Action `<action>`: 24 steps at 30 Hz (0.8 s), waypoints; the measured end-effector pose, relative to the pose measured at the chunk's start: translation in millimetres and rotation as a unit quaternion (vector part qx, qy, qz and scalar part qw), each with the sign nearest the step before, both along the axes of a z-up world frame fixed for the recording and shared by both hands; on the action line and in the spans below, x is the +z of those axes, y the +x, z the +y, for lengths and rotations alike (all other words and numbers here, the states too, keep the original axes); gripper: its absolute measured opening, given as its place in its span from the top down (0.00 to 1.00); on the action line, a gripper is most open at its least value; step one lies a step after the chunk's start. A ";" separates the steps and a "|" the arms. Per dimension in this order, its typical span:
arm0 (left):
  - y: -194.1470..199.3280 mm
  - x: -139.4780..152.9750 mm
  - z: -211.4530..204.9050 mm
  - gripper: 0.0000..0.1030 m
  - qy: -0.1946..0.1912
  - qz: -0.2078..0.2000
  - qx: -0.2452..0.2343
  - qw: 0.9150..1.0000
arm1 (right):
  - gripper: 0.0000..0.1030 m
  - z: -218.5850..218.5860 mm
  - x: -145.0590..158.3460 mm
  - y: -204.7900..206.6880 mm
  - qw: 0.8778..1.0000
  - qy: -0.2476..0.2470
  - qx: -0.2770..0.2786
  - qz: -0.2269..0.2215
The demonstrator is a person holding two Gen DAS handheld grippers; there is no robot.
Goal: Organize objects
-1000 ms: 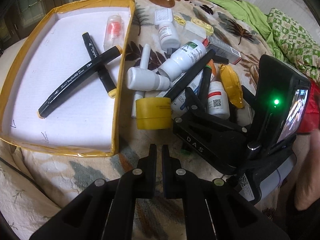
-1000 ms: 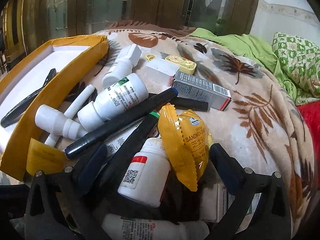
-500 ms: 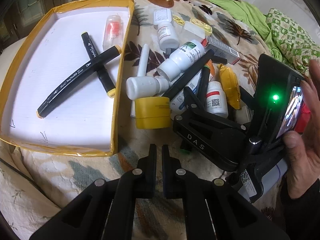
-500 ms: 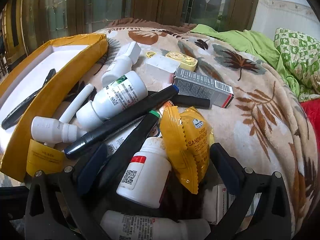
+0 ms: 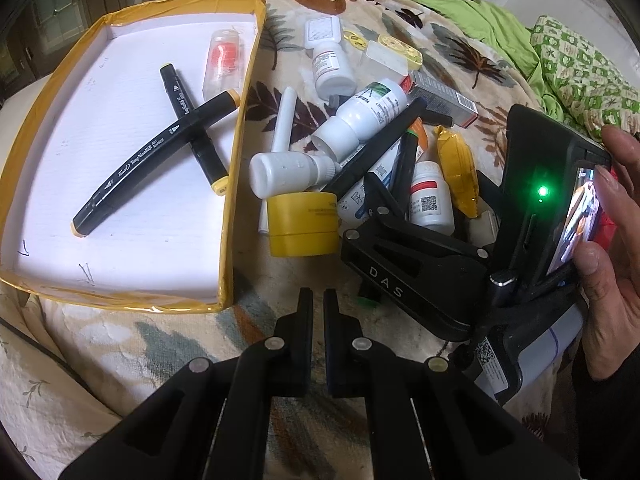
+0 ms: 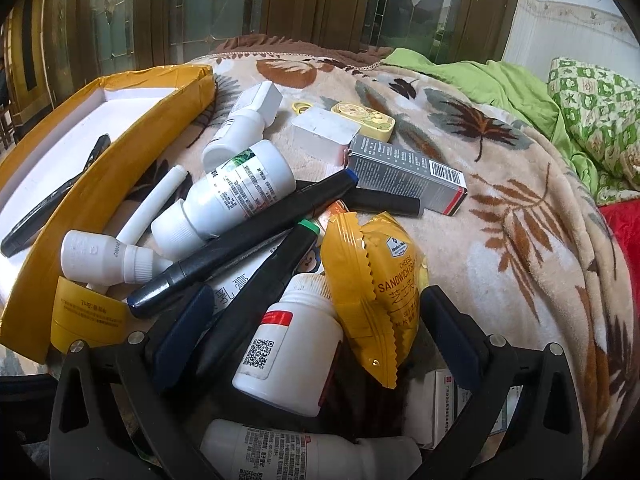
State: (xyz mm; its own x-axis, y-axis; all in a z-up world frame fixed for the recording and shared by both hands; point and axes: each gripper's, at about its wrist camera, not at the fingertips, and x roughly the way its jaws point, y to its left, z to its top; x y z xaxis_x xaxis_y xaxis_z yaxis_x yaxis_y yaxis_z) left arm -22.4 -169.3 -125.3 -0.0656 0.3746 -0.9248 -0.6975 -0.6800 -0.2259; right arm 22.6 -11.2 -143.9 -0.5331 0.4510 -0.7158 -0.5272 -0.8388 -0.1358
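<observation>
Left gripper point(image 5: 315, 304): fingers nearly together, holding nothing, poised over the leaf-print blanket point(image 5: 160, 344) just near of the tray corner; unmoved from a second ago.

Right gripper point(image 6: 316, 332): fingers spread wide, bracketing a white pill bottle point(image 6: 290, 344) and a yellow snack packet point(image 6: 376, 288) without touching either; it has stayed in place.

Hand point(image 5: 612, 240): new since a second ago, now cupping the rear of the right gripper's body at far right.

Pile: two black markers point(image 6: 244, 240), white bottles, grey carton point(image 6: 408, 172), yellow jar point(image 5: 302, 224); all lying as before.

Yellow-rimmed tray point(image 5: 236, 160), left: two crossed markers point(image 5: 160, 148) and a clear tube point(image 5: 222, 62) inside, unchanged.
</observation>
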 end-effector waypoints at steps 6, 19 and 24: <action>-0.6 0.1 -0.6 0.98 0.000 -0.001 -0.002 1.000 | 0.00 -2.0 1.4 1.6 1.000 0.003 0.000 0.005; -1.2 -0.4 -0.8 0.98 0.000 -0.002 -0.003 1.000 | 0.00 -2.1 1.6 2.1 1.000 0.002 -0.001 0.006; -1.2 -0.3 -0.7 0.98 0.000 -0.002 -0.005 1.000 | 0.00 -2.1 1.5 2.3 1.000 0.002 -0.001 0.006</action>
